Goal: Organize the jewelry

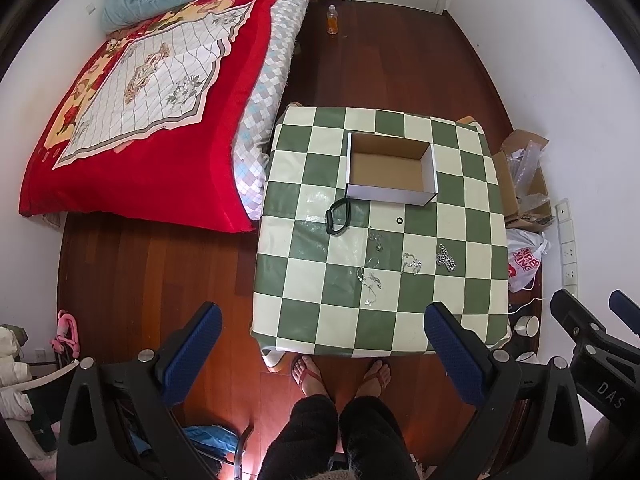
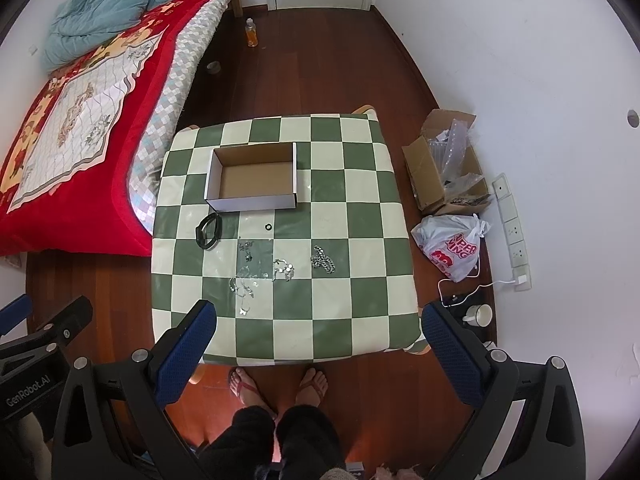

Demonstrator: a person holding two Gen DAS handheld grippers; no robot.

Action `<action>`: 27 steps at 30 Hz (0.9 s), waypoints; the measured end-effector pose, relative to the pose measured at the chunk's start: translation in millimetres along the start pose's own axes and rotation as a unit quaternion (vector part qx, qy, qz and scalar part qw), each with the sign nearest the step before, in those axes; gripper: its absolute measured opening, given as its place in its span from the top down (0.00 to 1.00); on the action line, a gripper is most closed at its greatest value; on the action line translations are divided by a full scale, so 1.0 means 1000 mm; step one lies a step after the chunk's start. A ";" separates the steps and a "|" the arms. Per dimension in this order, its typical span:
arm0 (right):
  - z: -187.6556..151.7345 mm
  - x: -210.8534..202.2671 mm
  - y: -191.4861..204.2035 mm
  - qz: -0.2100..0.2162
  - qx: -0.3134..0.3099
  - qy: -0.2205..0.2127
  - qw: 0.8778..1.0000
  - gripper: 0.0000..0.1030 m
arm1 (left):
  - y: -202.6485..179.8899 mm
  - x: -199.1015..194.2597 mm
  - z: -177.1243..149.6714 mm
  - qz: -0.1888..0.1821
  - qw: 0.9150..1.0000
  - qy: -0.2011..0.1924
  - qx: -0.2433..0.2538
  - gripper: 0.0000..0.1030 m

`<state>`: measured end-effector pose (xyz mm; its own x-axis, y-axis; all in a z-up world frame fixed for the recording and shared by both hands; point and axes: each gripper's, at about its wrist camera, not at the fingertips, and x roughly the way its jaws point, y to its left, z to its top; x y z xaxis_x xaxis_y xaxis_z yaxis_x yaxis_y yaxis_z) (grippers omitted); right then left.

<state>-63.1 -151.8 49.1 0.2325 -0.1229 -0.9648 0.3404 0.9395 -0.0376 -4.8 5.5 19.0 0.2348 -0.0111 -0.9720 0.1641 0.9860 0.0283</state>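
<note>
Both wrist cameras look steeply down from high above, side by side, sharing the checkered table (image 1: 304,280) (image 2: 360,280).

On your checkered table (image 2: 360,312) you have one open cardboard box (image 2: 252,200), one dark bracelet (image 2: 209,232), one small black ring (image 2: 268,227), and one heavy silver chain (image 2: 323,258). The finer silver pieces (image 2: 244,280) lie tangled, so you cannot count them surely. On the floor you have one orange bottle (image 2: 251,33), one white mug (image 2: 478,314), one plastic bag (image 2: 452,246) and one open carton (image 2: 432,172).
</note>
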 end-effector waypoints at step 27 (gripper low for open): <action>-0.006 -0.015 -0.003 0.005 0.000 -0.008 1.000 0.00 | 0.001 -0.008 -0.002 0.002 1.000 -0.004 -0.002 0.00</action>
<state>-72.9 -150.4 61.7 0.2496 -0.1191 -0.9610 0.3384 0.9406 -0.0287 -8.6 7.2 25.9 0.2434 -0.0095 -0.9699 0.1592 0.9868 0.0303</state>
